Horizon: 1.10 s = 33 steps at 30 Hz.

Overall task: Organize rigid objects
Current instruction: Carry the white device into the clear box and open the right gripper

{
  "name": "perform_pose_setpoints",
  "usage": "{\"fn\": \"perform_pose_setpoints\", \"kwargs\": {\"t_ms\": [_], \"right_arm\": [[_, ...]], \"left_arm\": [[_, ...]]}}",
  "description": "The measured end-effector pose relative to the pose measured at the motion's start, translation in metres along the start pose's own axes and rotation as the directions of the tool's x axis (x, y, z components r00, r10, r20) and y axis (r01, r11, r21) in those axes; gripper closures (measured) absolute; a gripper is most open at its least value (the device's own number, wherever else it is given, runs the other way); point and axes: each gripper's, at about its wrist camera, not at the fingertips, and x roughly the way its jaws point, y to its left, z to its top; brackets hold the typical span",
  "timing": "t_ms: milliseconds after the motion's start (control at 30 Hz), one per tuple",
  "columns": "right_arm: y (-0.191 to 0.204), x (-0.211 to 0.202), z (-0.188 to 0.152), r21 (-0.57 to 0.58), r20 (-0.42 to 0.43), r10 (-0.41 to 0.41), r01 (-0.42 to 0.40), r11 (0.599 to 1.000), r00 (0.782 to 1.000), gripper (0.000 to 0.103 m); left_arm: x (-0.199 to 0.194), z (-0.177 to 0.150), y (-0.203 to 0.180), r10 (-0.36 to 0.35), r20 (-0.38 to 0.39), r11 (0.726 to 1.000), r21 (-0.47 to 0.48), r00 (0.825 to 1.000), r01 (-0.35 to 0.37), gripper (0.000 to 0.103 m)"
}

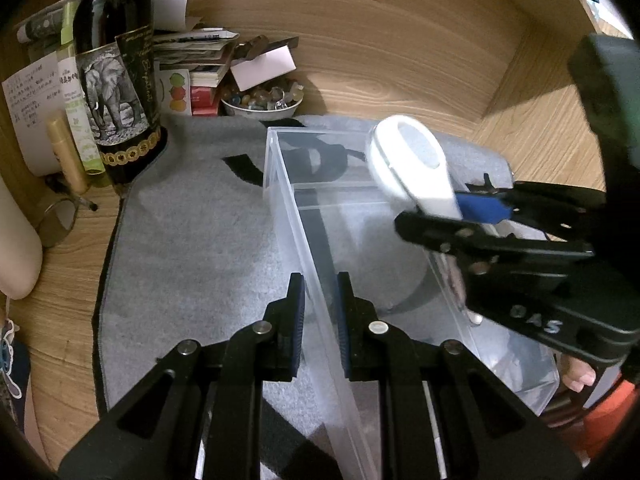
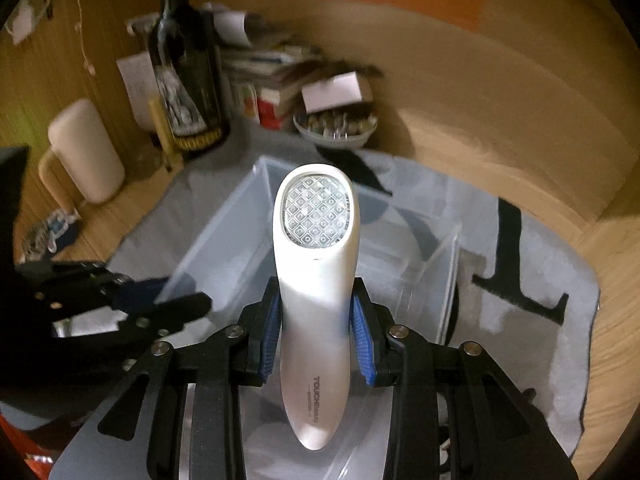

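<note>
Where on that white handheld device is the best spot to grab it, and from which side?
Grip the white device at its narrow waist, below the wide patterned head, with a pad on each flank, as the right gripper does now. The handle is slimmest there and its sides run nearly parallel, so the pads sit flat, and the flaring head should resist slipping.

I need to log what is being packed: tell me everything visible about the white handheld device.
The white device is a glossy plastic wand with an oval head carrying a patterned lens panel and grey lettering on its handle. The right gripper is shut on its handle, holding it above the clear bin, head pointing away from the gripper. Nothing else touches it.
</note>
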Motion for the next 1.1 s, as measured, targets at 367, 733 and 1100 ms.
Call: {"fn": "perform_pose_setpoints", "kwargs": {"t_ms": [367, 733, 1100], "right_arm": [[0.008, 0.030, -0.006, -0.066, -0.144, 0.021, -0.031, 0.997, 0.989, 0.073], [0.010, 0.039, -0.008, -0.097, -0.212, -0.001, -0.020, 0.995, 0.977, 0.072], [-0.001, -0.006, -0.004, -0.056, -0.039, -0.030, 0.028, 0.998, 0.999, 0.039]], "left_arm": [[0.001, 0.001, 0.000, -0.001, 0.000, 1.000, 0.005, 1.000, 0.001, 0.088], [0.002, 0.003, -0.002, 0.003, -0.001, 1.000, 0.013, 1.000, -0.003, 0.088], [0.002, 0.004, -0.003, 0.006, -0.004, 1.000, 0.009, 1.000, -0.006, 0.088]]}}
